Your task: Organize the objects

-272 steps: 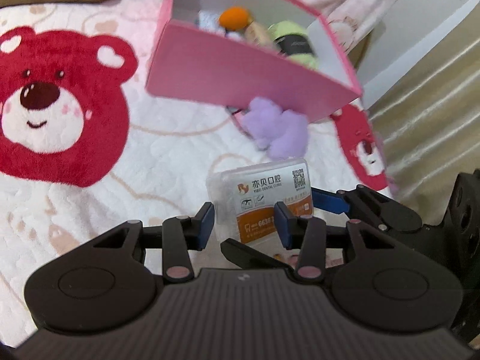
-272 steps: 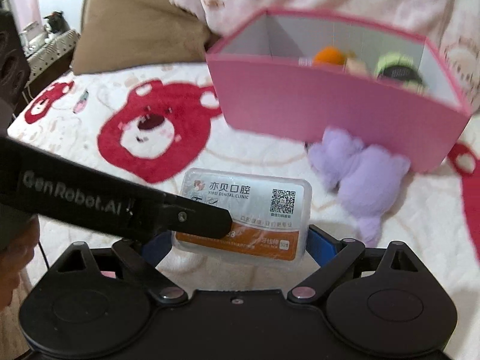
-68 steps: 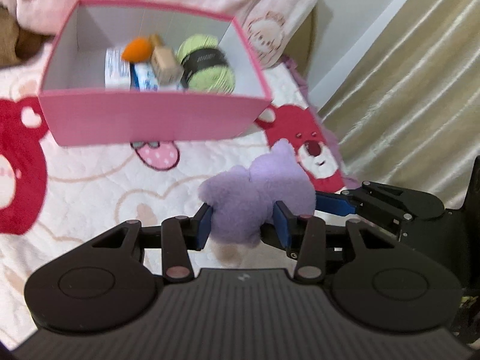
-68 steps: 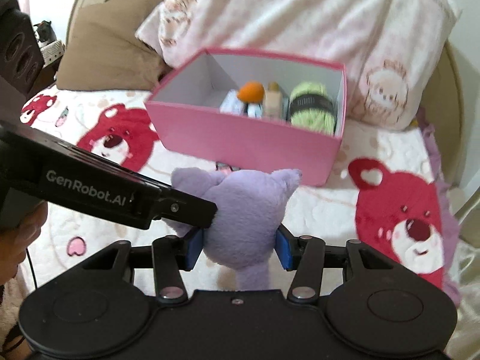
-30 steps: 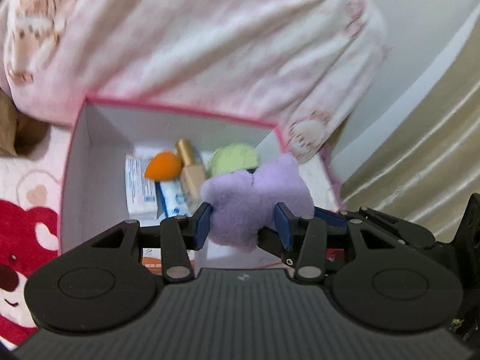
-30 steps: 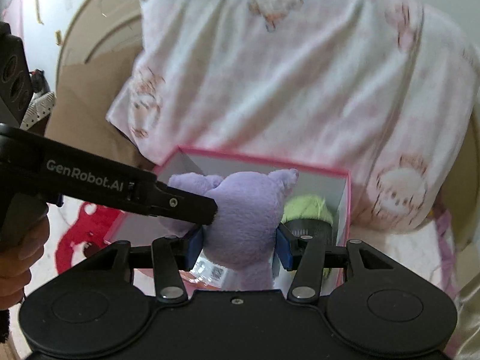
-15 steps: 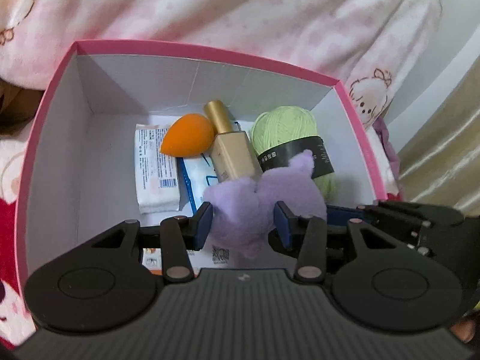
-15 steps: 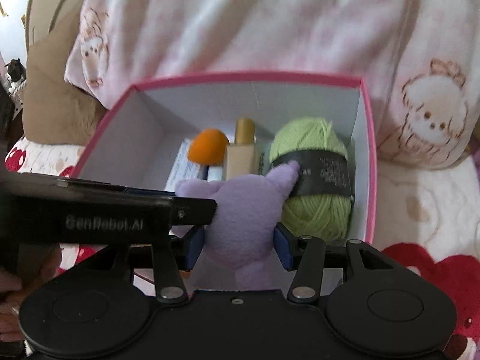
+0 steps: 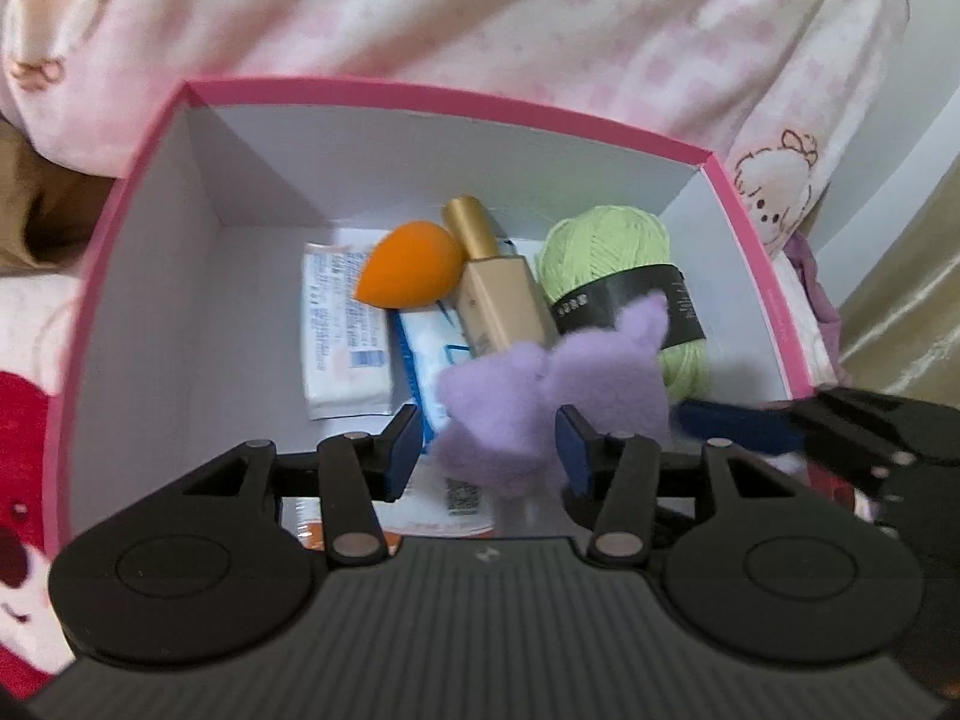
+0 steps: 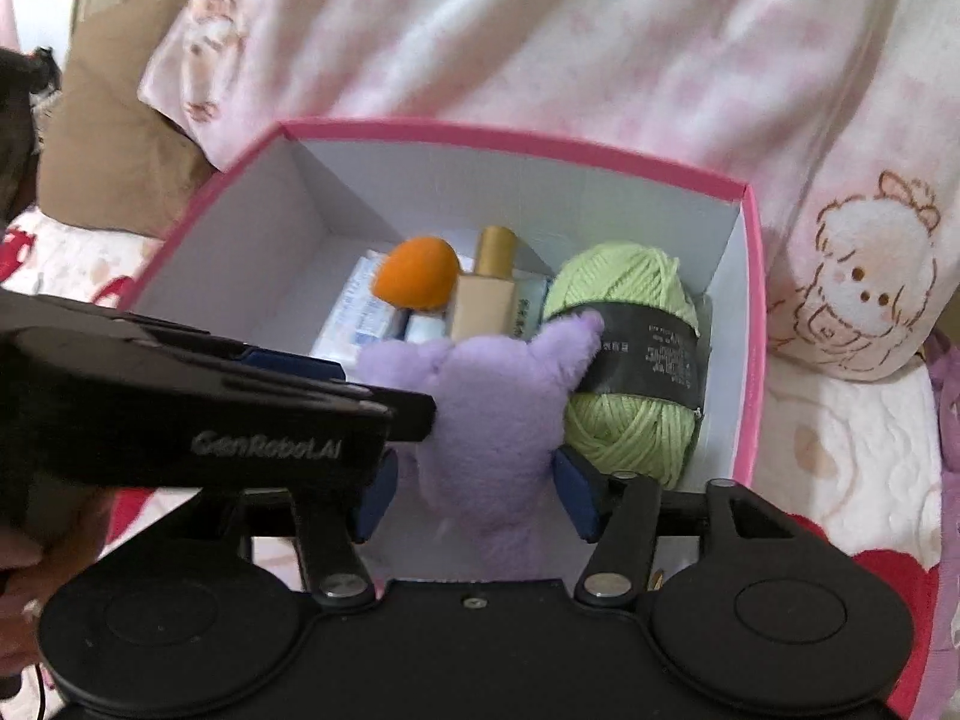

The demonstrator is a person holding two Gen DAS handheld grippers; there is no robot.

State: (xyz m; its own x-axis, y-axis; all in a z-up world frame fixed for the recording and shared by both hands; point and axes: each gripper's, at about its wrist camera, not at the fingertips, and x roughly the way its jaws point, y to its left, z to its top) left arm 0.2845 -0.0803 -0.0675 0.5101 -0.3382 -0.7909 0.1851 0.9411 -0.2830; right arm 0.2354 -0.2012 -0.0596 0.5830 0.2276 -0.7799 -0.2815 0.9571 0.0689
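Both hand-held grippers are hovering over the pink box [image 9: 744, 228], which is sitting on the bed near the pink pillow [image 10: 540, 48]. The purple plush toy [image 9: 540, 414] is hanging over the box's near side, in front of the green yarn ball [image 9: 606, 252]. The left hand-held gripper [image 9: 487, 450] is spread a bit, with a gap showing on its left pad, and the right hand-held gripper [image 10: 474, 489] is also looking loose around the toy, so honestly can't tell whether either is actually gripping it. Inside the box an orange sponge [image 9: 408, 270], a gold bottle [image 9: 498, 300] and a white packet [image 9: 342, 336] are lying together on the bottom.
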